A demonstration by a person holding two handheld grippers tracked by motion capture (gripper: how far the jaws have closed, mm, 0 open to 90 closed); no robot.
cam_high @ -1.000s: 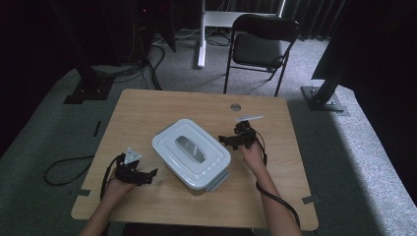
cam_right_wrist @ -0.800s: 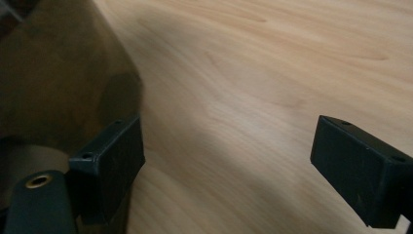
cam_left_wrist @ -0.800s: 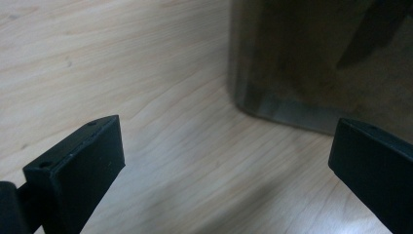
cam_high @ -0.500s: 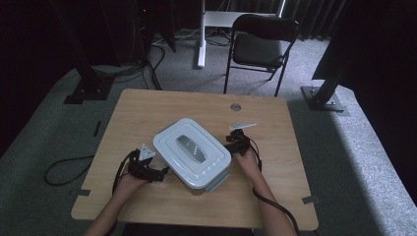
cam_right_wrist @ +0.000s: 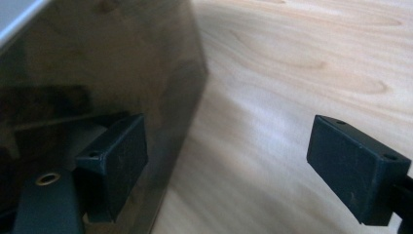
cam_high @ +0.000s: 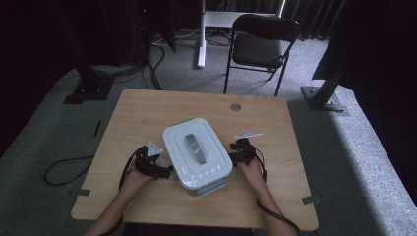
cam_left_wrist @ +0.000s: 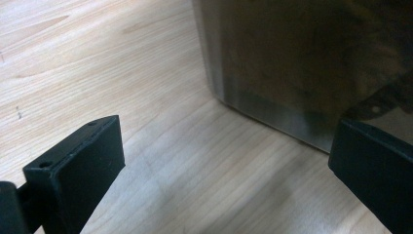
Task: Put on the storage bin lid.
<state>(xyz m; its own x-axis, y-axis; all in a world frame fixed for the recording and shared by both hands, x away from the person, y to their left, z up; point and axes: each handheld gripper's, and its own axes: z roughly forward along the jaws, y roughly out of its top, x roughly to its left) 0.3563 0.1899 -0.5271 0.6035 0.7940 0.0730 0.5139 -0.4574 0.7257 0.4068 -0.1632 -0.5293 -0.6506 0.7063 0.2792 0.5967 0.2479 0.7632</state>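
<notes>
A white lidded box [cam_high: 196, 150] with shiny metal walls and a grey handle on top sits on the wooden table [cam_high: 147, 113], toward its front. My left gripper [cam_high: 166, 172] stands open at the box's left front corner. In the left gripper view, the left gripper [cam_left_wrist: 226, 146] has its right jaw close to the box's metal wall [cam_left_wrist: 292, 58]. My right gripper [cam_high: 231, 152] stands open at the box's right side. Seen from the right gripper view, the right gripper [cam_right_wrist: 229, 141] has its left jaw beside the reflective wall [cam_right_wrist: 97, 63]. Nothing lies between either pair of jaws.
A small round grommet [cam_high: 235, 106] is set in the table near its far edge. Behind the table stands a black folding chair [cam_high: 260, 44]. Stand bases [cam_high: 86, 91] rest on the grey carpet, and a cable [cam_high: 64, 169] loops on the floor at the left.
Both grippers have closed in on the box: the left one moved right to its left front corner, the right one moved slightly toward the near edge along its right side. The box has not moved.
</notes>
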